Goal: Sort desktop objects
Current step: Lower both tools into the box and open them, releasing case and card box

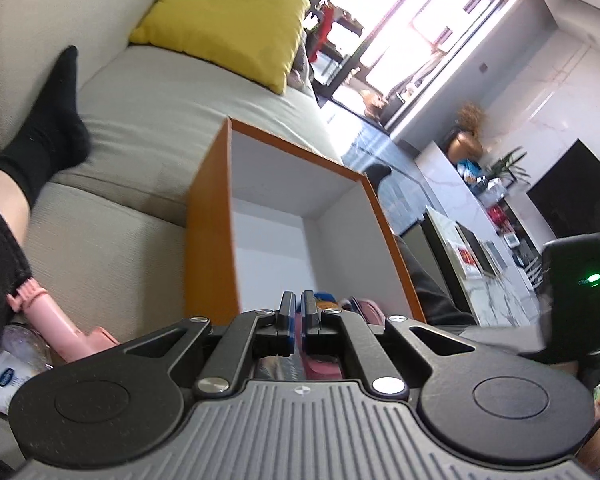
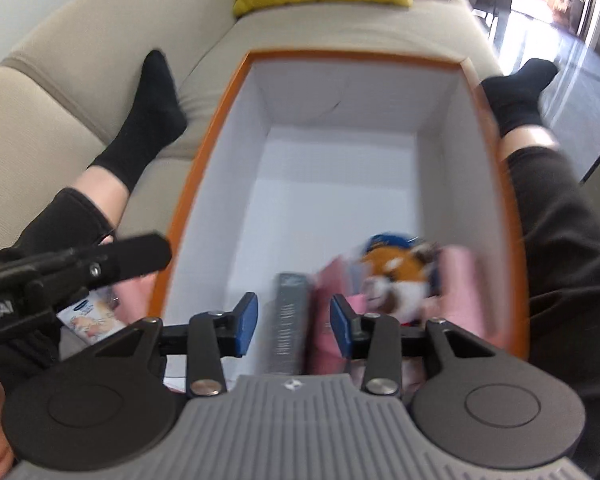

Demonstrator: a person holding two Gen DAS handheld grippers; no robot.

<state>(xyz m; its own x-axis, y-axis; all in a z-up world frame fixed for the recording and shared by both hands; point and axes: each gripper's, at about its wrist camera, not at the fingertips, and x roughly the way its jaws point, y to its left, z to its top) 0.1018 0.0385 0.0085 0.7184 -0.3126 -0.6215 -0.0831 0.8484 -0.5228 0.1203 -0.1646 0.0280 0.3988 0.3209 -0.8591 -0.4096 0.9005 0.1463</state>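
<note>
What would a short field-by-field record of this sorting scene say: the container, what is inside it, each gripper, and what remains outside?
container: orange cardboard box with white inside, on a beige sofa
contents: grey slim box, orange plush toy, pink items
left gripper: shut, empty
right gripper: open over the box, gripping nothing
outside: pink handled tool, white tube

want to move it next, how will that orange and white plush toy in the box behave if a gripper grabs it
The plush toy looks soft and furry, so it would probably squash between the pads rather than slip, and seems light for its size. It lies against pink items in the orange box, so a pull might drag them. It is blurred, so this is tentative.
</note>
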